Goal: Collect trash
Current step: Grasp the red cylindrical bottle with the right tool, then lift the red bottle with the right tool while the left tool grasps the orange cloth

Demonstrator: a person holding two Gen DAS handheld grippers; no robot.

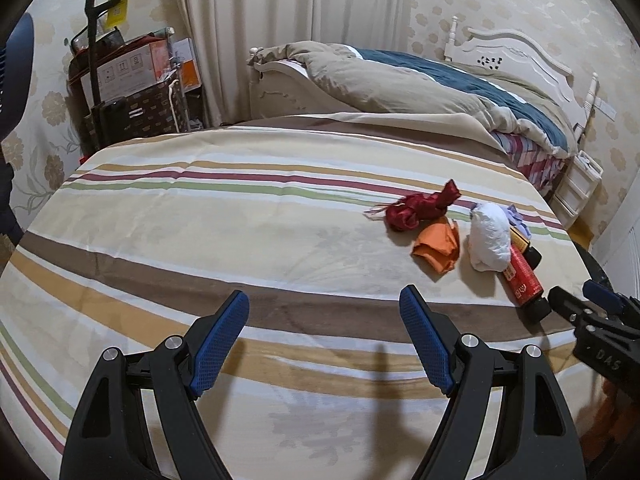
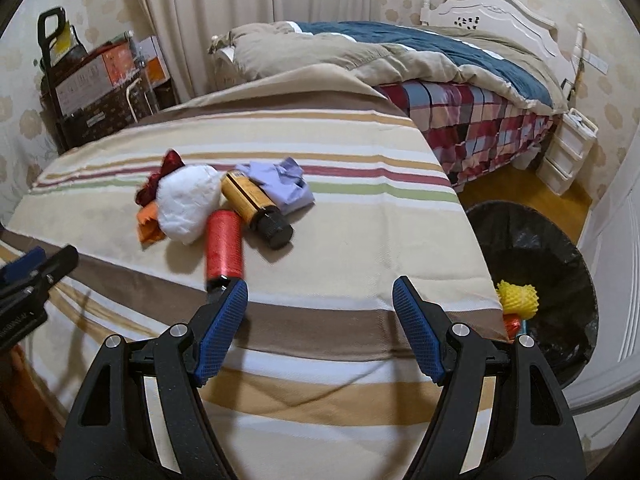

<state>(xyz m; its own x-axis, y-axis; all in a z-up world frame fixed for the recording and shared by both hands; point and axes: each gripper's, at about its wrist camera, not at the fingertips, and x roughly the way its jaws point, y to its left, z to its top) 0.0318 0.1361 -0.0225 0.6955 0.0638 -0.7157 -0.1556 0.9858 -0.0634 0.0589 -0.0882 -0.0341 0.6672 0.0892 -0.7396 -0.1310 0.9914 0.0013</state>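
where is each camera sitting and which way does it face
Left wrist view: on the left gripper, angled down across the striped cloth toward the bed; its own open, empty jaws show, the right gripper at the right edge.
Right wrist view: on the right gripper, angled down at the red bottle, bin to the right; its own open jaws show, the left gripper at the left edge.
Shared: white wad, red bottle, bed.

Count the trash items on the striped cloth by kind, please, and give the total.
Bottles: 2, red bottle and yellow bottle
Paper wads: 3, white, orange, purple
Red ribbon: 1
Total: 6
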